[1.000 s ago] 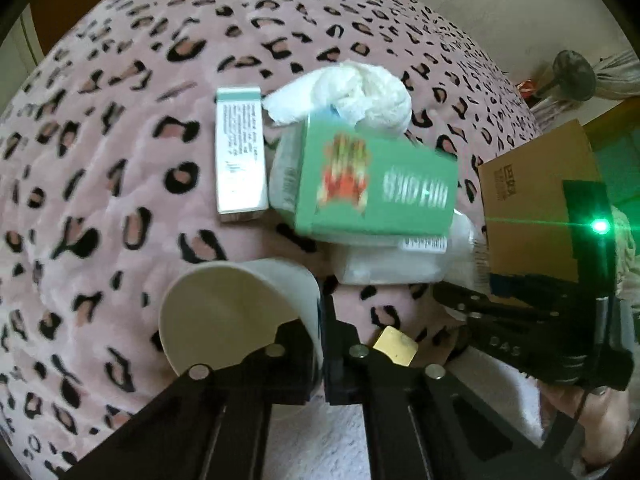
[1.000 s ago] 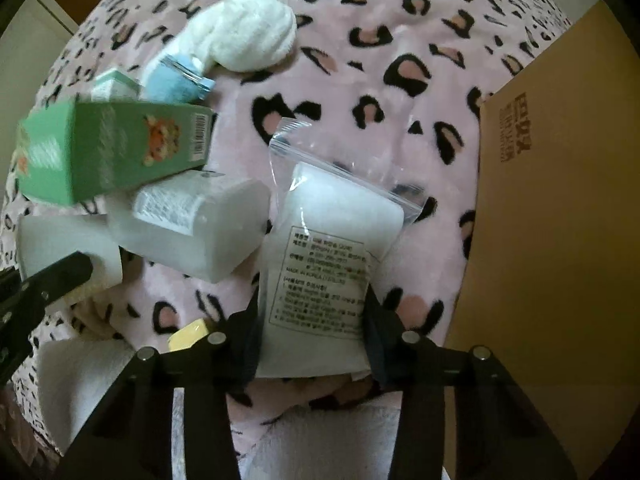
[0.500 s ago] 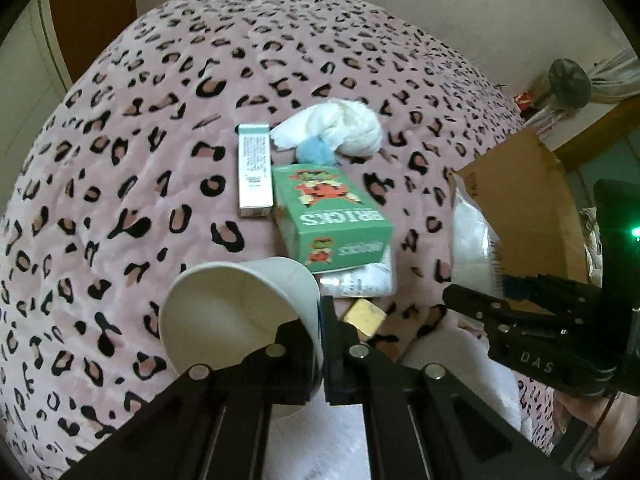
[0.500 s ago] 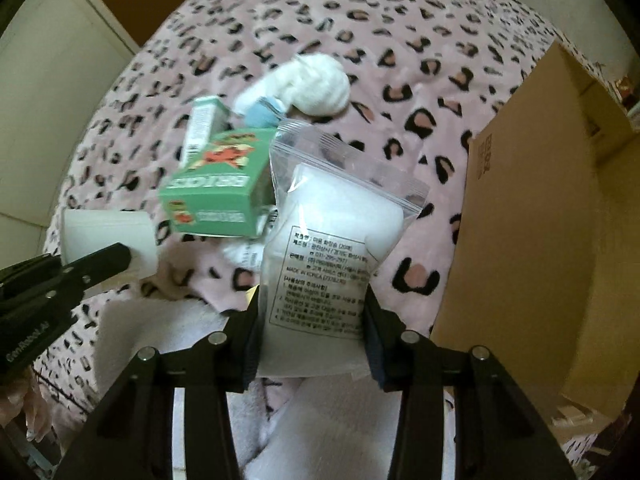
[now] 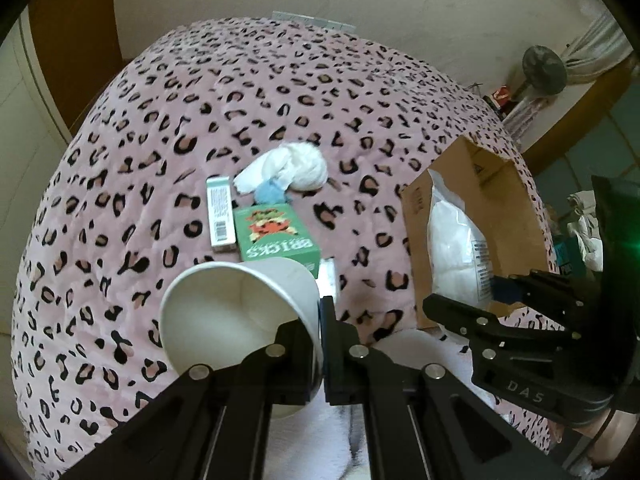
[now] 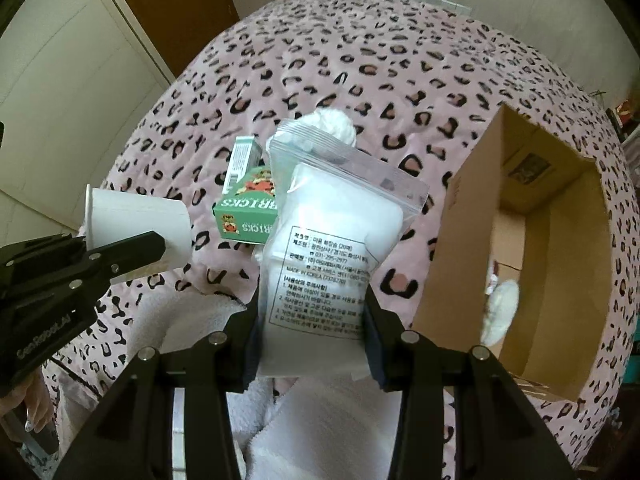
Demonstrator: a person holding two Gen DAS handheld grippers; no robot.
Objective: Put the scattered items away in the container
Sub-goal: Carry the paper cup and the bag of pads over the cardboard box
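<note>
My left gripper [image 5: 320, 320] is shut on the rim of a white paper cup [image 5: 236, 316] and holds it in the air; the cup also shows in the right wrist view [image 6: 136, 220]. My right gripper [image 6: 312, 316] is shut on a clear zip bag of white pads [image 6: 328, 256], held above the bed left of the open cardboard box [image 6: 452, 264]. In the left wrist view the bag [image 5: 456, 256] hangs in front of the box [image 5: 416, 248]. A green BRICKS box [image 5: 276, 236], a slim white carton [image 5: 219, 214] and a white cloth bundle [image 5: 296, 168] lie on the leopard-print blanket.
The blanket [image 5: 160, 140] covers the whole bed. A white towel [image 6: 320, 432] lies at the near edge under the grippers. White items lie inside the box [image 6: 500, 308]. A small white packet [image 5: 328, 276] lies beside the green box. A wall and a fan [image 5: 544, 68] stand behind the bed.
Both grippers have risen well above the blanket, carrying the cup and the zip bag. The bag has moved right, close to the cardboard box. The lying items look smaller and farther.
</note>
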